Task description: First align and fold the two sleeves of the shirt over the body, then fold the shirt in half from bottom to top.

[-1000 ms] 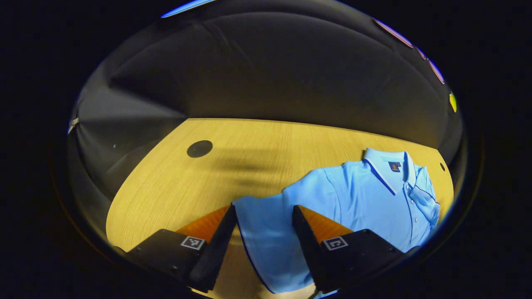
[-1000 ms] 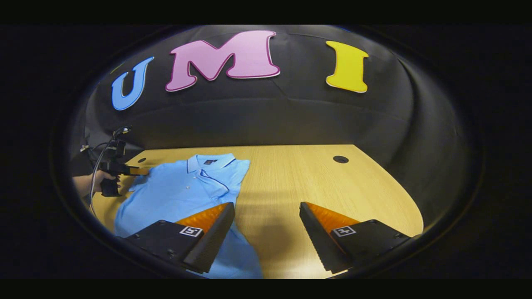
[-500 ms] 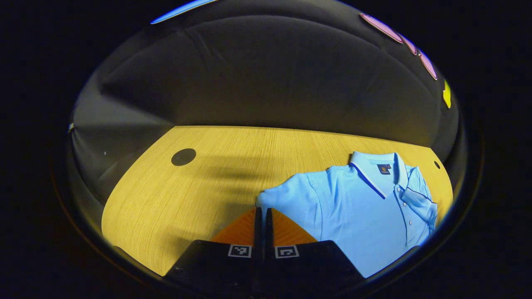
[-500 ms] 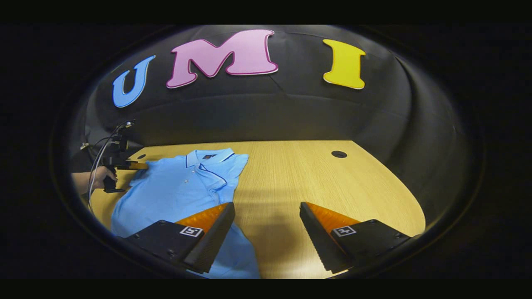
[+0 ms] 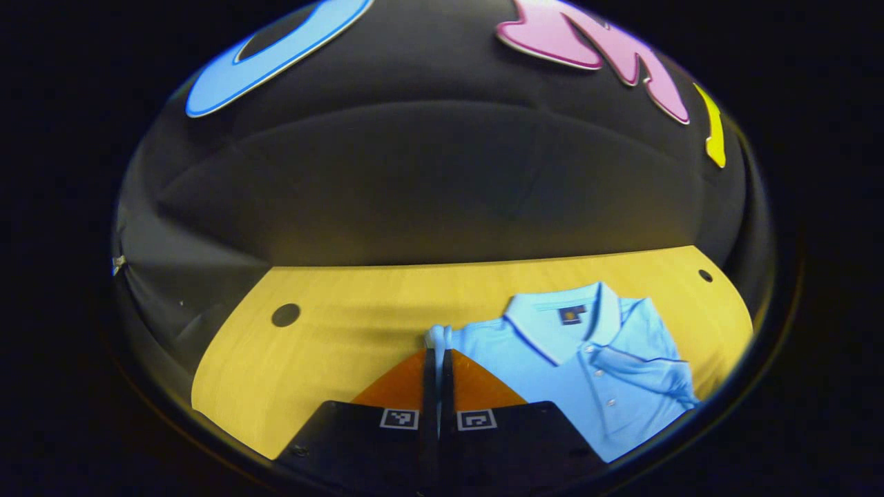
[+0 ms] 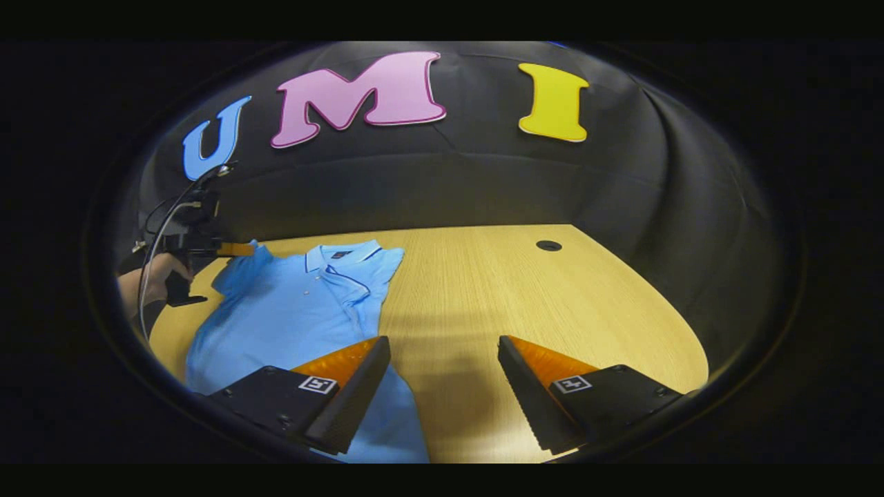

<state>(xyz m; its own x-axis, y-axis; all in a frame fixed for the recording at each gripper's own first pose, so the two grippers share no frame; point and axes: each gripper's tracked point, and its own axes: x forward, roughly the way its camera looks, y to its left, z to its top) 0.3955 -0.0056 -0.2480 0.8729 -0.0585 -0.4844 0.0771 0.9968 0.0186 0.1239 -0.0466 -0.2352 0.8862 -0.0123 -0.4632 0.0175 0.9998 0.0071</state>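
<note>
Light blue polo shirt (image 6: 290, 310) on the wooden bench (image 6: 525, 304), toward its left edge. Left gripper (image 5: 438, 359): clamped on the sleeve (image 5: 442, 338). Right gripper (image 6: 442, 366): spread wide, holding nothing.

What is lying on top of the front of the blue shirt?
One sleeve lies folded over the shirt beside the collar. The left gripper pinches the other sleeve, lifted. What the fold covers cannot be seen.
</note>
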